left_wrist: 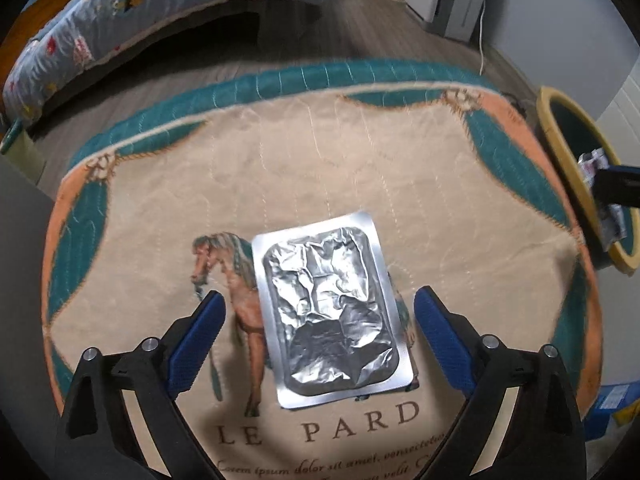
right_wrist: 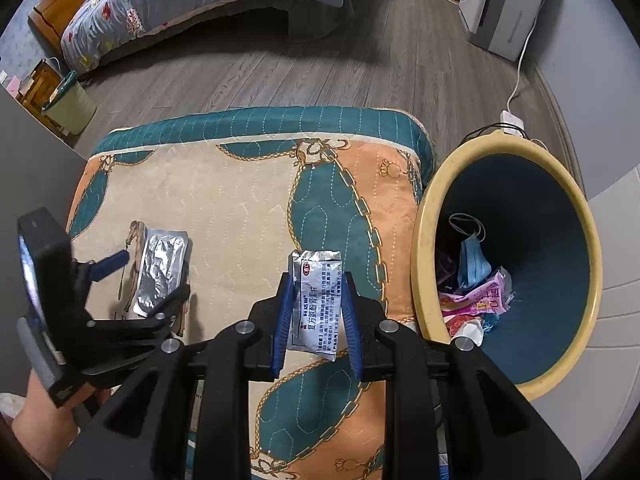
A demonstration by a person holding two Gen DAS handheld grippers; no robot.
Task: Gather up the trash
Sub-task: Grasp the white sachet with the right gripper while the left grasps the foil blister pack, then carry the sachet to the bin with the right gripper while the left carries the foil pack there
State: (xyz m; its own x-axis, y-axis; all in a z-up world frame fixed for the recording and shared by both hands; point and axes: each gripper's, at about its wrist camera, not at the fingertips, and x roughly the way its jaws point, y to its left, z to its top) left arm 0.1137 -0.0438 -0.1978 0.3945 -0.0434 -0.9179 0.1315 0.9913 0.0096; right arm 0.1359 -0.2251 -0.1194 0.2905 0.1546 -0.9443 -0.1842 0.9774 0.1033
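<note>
Right gripper fingers pinch sachet beside bin; left gripper fingers spread around foil pack on cushion.

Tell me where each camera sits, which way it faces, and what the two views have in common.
Left wrist: sits behind the left gripper, looking down along its wide-open jaws at the foil pack on the cushion; the right gripper shows at the right edge.
Right wrist: sits behind the right gripper, whose jaws clamp the medicine packet, facing across the cushion with the bin on the right; the left gripper and the person's hand show.
Shared: cushion, foil pack, bin, bed, wood floor.
</note>
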